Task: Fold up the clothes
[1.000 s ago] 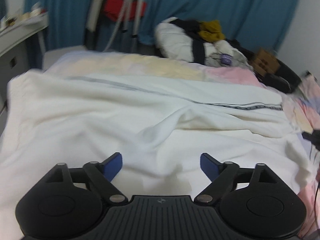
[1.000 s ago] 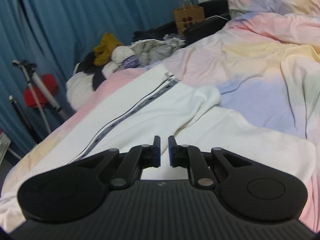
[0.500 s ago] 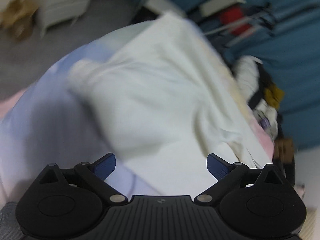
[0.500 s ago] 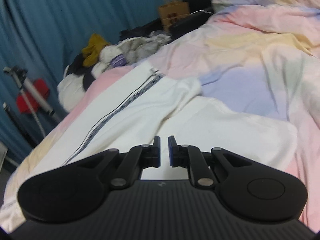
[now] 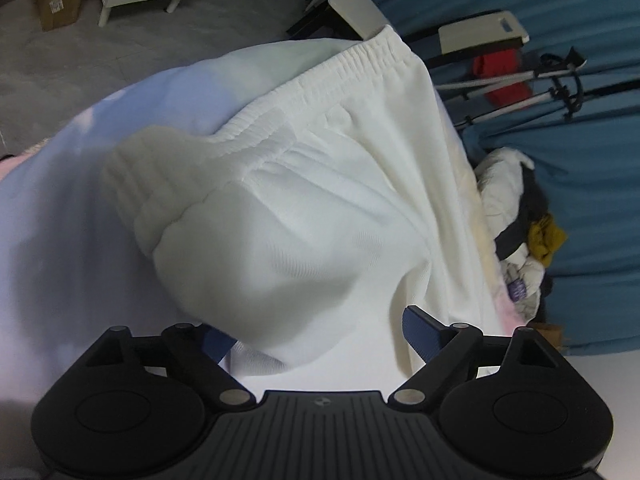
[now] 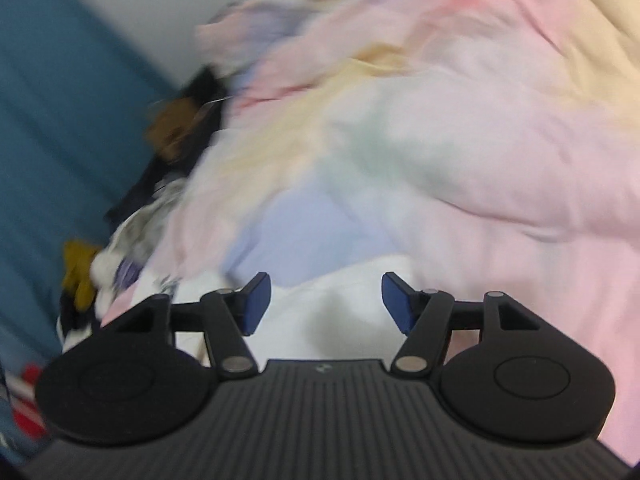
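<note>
On the pastel bedspread, the white trousers lie rumpled, waistband bunched and one part doubled over. Both the left tongs and right tongs gape wide, gripping nothing. No tidy fold shows, so I judge folding unfinished.

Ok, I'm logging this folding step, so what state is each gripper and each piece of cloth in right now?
left gripper: open, a bunched fold of the garment between its fingers.
right gripper: open, holding nothing, over white cloth.
white garment: unfolded, rumpled, elastic waistband showing.
bedcover: pastel, wrinkled, spread on the bed.
clothes pile: heaped, unfolded, by the blue curtain.
</note>
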A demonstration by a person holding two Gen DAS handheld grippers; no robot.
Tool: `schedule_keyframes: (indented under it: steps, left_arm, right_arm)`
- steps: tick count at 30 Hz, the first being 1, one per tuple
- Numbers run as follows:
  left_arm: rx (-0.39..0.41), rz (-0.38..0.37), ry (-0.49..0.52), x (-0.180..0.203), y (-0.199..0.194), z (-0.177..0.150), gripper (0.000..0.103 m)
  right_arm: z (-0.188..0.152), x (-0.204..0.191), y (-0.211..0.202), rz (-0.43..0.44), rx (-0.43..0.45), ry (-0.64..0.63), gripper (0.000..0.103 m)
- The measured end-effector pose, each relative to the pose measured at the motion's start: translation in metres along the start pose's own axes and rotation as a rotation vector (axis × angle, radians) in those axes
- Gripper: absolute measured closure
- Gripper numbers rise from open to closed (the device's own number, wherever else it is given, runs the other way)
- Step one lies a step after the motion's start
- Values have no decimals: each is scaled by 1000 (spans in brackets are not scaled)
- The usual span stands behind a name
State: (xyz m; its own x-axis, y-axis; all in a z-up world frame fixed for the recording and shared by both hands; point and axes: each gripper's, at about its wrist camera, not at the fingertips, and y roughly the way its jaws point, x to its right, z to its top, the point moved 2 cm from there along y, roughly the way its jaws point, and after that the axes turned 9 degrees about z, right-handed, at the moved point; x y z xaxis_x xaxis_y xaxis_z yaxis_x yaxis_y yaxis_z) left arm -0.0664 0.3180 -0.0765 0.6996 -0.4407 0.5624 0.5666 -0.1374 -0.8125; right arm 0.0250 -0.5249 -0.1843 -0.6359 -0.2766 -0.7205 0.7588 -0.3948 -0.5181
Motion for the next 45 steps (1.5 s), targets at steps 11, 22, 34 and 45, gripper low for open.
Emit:
schedule_keyframes:
  steps: [11, 22, 34, 45]
  left_arm:
    - [135, -73, 18, 8, -2, -4, 59]
    - [246, -197, 56, 13, -30, -7, 95]
    - [314, -384, 40, 7, -83, -22, 96]
    - [283, -375, -5, 0, -73, -13, 95]
  right_arm:
    - [-15, 9, 51, -7, -118, -5, 74]
    - [-1, -15, 22, 36, 16, -110, 96]
    - [5, 13, 8, 196, -68, 123, 94]
    - [-10, 31, 22, 228, -259, 243, 83]
